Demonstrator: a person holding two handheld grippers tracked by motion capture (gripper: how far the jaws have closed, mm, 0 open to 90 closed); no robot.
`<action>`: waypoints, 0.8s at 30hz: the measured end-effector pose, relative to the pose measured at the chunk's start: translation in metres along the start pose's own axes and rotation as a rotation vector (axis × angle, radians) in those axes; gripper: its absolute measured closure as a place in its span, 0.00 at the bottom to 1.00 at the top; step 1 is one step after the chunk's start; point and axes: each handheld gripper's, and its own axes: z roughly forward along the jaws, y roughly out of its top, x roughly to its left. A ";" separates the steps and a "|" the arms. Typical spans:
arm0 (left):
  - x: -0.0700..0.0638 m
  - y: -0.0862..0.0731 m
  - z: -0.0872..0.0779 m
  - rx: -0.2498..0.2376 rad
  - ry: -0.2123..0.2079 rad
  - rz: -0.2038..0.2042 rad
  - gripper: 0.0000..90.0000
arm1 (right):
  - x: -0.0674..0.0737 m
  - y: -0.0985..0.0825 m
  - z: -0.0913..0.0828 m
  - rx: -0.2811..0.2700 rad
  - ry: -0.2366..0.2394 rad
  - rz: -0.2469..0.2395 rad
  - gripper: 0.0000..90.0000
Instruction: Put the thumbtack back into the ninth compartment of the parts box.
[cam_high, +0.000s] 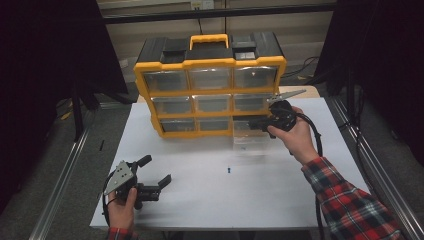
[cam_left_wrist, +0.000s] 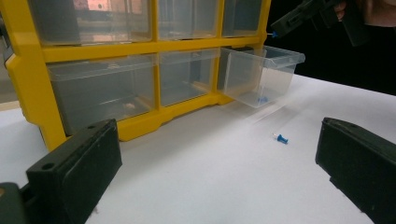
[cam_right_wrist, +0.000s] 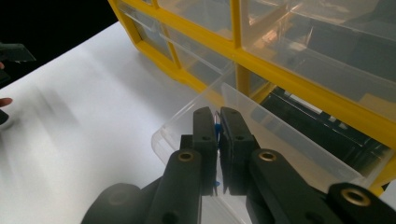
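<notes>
- the right gripper (cam_right_wrist: 218, 122) hangs over the pulled-out clear drawer (cam_right_wrist: 280, 140), its jaws pressed together on a small blue pin (cam_right_wrist: 217, 127) that peeks out between the pads.
- in the high view the right gripper (cam_high: 254, 121) sits at about 2 o'clock from the table's middle, at the bottom right corner of the yellow organizer (cam_high: 210, 82).
- the drawer (cam_left_wrist: 259, 74) sticks out of the bottom row's right slot; a blue bit (cam_left_wrist: 263, 99) lies on its floor.
- a second blue pin (cam_left_wrist: 280, 138) lies on the white table (cam_high: 280, 195), just in front of the open drawer; in the high view it (cam_high: 228, 170) is near the table's centre.
- the left gripper (cam_high: 155, 172) rests at about 8 o'clock, jaws wide apart with nothing between them, well apart from the loose pin.
</notes>
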 end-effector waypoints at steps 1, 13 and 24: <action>0.000 0.000 0.000 -0.005 0.000 -0.004 0.00 | 0.000 0.000 0.001 0.005 -0.006 0.001 0.96; -0.003 -0.001 0.002 -0.031 0.003 -0.044 0.00 | -0.007 -0.009 0.011 0.025 -0.045 -0.005 0.96; -0.004 -0.001 0.003 -0.047 -0.002 -0.065 0.00 | -0.008 -0.013 0.015 0.034 -0.071 0.001 0.96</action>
